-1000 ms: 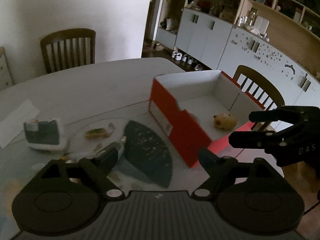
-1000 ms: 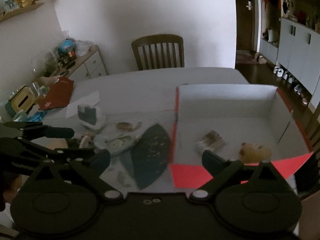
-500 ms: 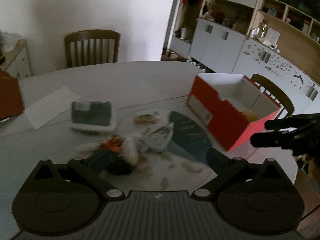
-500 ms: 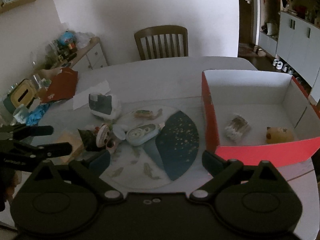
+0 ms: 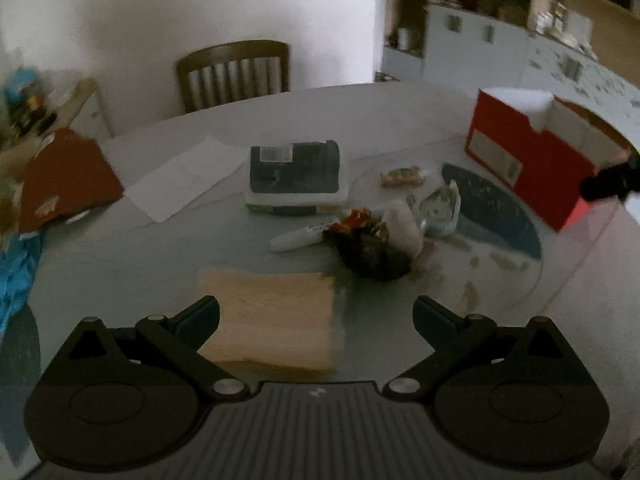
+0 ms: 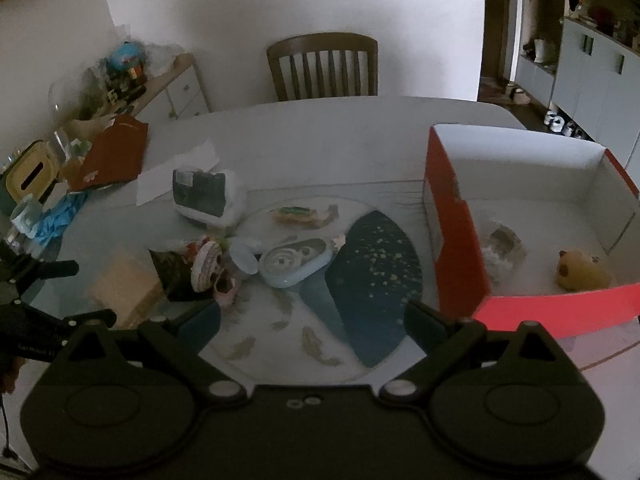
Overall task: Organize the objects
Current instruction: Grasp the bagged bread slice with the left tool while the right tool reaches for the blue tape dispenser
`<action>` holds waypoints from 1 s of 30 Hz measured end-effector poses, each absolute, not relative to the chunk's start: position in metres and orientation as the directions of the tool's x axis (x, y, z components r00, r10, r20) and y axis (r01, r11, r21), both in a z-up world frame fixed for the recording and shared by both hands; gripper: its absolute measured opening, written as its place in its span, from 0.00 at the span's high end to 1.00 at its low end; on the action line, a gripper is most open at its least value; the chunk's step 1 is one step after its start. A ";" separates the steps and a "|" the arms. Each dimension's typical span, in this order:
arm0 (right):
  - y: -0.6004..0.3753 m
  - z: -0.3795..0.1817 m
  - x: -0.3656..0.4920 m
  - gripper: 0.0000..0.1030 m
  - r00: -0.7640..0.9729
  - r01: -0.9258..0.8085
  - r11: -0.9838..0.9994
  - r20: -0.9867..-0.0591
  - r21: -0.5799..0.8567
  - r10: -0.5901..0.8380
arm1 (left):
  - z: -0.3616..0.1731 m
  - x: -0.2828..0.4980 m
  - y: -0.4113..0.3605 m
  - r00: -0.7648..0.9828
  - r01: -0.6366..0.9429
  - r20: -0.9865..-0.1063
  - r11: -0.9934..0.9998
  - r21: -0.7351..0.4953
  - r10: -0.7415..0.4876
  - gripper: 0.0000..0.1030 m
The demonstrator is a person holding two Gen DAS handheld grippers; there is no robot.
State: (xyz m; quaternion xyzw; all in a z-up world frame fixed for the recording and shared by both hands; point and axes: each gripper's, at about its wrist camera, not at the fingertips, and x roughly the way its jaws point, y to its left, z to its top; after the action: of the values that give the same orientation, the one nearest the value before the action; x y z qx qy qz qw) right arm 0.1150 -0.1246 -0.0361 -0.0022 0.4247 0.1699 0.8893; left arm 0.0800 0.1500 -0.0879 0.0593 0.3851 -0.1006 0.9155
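Tan pad (image 5: 276,320) sat right under the left gripper (image 5: 316,316) — jaws spread wide, holding nothing.
Its jaws had just been opening; the right gripper (image 6: 312,316) was spread wide and bare too. Past them, small things lay heaped on the table (image 6: 320,128) — farther right stood the red box (image 6: 452,232) with a yellow toy (image 6: 580,270) inside.

Grey tabletop (image 6: 320,136): red box (image 6: 452,232), round patterned mat (image 6: 360,280), dark pouch (image 6: 200,196), paper sheet (image 5: 180,176), tan block (image 5: 272,320).
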 end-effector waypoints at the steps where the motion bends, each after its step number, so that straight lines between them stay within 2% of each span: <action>1: -0.123 -0.037 0.116 0.05 0.579 -0.307 0.942 -0.758 0.138 0.300 | -0.090 0.081 0.154 0.678 0.259 -0.719 0.965 0.039 -0.153 0.00; 6: -0.116 -0.040 0.121 0.05 0.565 -0.311 0.941 -0.770 0.133 0.296 | -0.099 0.088 0.171 0.632 0.391 -0.745 0.918 0.070 -0.213 0.00; 9: -0.113 -0.044 0.122 0.05 0.555 -0.309 0.942 -0.779 0.133 0.292 | -0.106 0.089 0.178 0.607 0.492 -0.760 0.861 0.129 -0.233 0.00; 13: -0.112 -0.047 0.125 0.05 0.546 -0.301 0.945 -0.789 0.131 0.283 | -0.117 0.093 0.186 0.566 0.611 -0.796 0.757 0.231 -0.214 0.00; 20: -0.109 -0.053 0.129 0.05 0.529 -0.292 0.949 -0.806 0.121 0.265 | -0.134 0.107 0.189 0.552 0.703 -0.817 0.620 0.348 -0.167 0.00; 30: -0.095 -0.062 0.150 0.05 0.492 -0.344 0.931 -0.822 0.118 0.286 | -0.135 0.132 0.173 0.490 0.801 -0.838 0.503 0.325 -0.240 0.00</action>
State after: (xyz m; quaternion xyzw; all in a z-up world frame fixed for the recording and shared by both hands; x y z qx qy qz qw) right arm 0.1499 -0.0950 -0.0616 -0.0311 0.4698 0.1825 0.8631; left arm 0.1319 0.1734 -0.1350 0.3705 0.3787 -0.3338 0.7797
